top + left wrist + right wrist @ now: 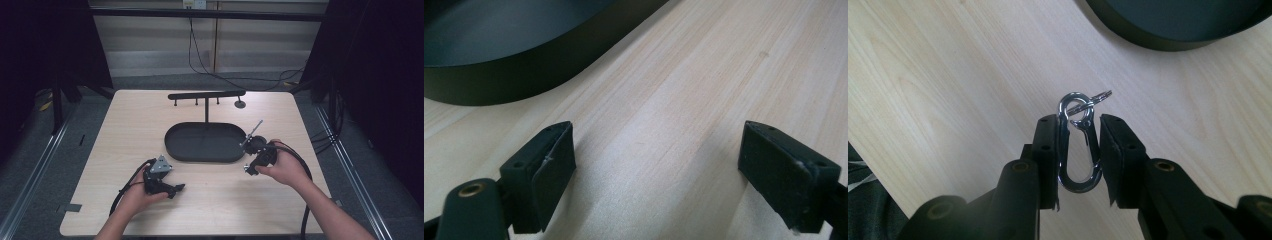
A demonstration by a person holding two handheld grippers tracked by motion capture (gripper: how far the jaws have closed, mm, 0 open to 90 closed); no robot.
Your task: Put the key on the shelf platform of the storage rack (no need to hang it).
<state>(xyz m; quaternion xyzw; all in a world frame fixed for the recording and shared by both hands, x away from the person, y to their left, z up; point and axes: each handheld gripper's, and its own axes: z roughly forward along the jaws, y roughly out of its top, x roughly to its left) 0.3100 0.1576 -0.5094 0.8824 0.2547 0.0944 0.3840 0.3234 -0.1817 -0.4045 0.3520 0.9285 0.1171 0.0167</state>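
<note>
1. The right tongs point(1079, 150) are closed on a metal clip point(1078, 147), a snap hook held by its two long sides, with a small ring point(1096, 97) threaded through its top loop. In the high view the right tongs point(253, 146) sit at the right end of the tray point(172, 145), low over the tabletop point(125, 125).
2. The left tongs point(656, 175) are spread wide and hold nothing; they hover just above the wood near the tray's rim point(524, 75).
3. Likely risk: the clip is smooth and rounded, gripped only along narrow edges, so it could twist or slip out if the hand tilts.
4. Pressing on the sprung gate side could push it open and loosen the hold.
5. The ring hangs free and may swing or snag on a peg of the rack point(206, 95) if the clip is meant to hang there.
6. A drop would probably land on the tabletop or in the tray.
</note>
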